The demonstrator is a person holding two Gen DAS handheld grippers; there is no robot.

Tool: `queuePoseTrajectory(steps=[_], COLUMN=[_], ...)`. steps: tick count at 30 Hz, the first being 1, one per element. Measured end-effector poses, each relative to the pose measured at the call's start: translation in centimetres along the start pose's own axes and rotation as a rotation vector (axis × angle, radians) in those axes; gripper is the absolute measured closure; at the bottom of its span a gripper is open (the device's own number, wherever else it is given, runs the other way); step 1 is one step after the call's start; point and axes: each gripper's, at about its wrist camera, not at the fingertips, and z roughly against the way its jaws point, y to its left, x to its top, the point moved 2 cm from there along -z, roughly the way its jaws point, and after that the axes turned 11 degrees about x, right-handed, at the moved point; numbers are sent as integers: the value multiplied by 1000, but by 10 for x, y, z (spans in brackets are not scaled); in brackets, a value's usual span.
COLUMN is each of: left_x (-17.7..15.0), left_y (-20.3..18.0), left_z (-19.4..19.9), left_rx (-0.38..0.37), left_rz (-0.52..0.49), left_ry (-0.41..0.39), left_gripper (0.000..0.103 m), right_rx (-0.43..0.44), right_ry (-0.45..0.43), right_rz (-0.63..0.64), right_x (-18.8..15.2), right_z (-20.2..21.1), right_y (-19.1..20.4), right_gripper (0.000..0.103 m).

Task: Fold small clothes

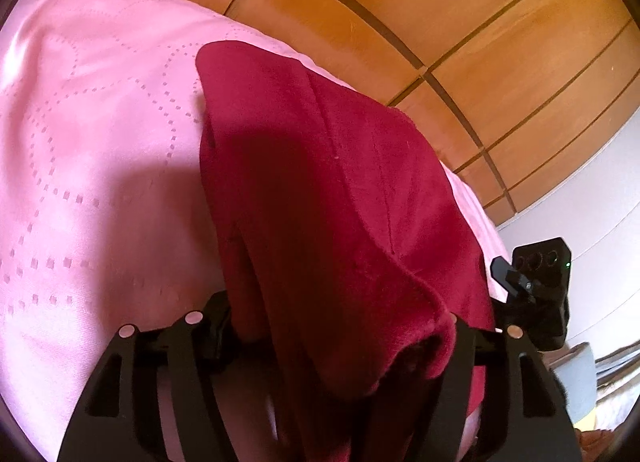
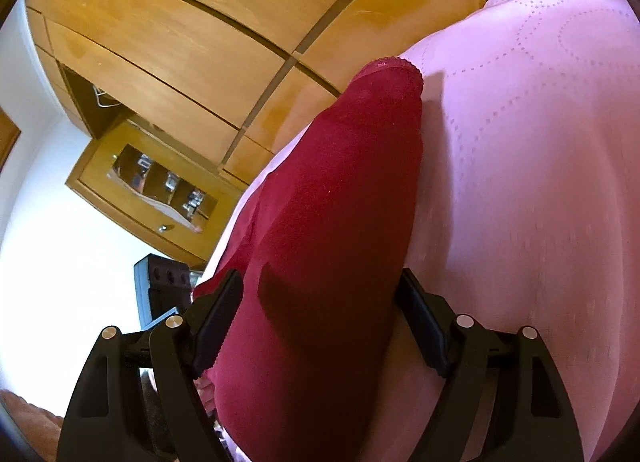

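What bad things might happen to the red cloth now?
1. The red cloth lies between the wide-apart fingers of the right tool, so it might slide out.
2. In the left tool the cloth is bunched, so the fold may come out crooked.
3. Its far end droops onto the pink bedspread and could drag or crumple.

No legible text, labels or nos. anywhere.
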Motion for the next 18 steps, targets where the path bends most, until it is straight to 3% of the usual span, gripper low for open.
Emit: queuePoseTrajectory(steps=[6, 10, 18], left_x=[-3, -4, -10], left_y=[-10, -20, -45], left_z=[1, 7, 25], left_rx=[54, 74, 87], left_rz=[-45, -72, -136], left_ry=[-22, -46, -102], left_gripper=[46, 55, 57], right_rx=[-163, -173, -171], right_ry=[52, 24, -34], right_rz=[97, 100, 167], right_x=[3, 1, -10], right_z=[-29, -24, -6], right_y=[11, 13, 35], right_gripper=[30, 39, 39])
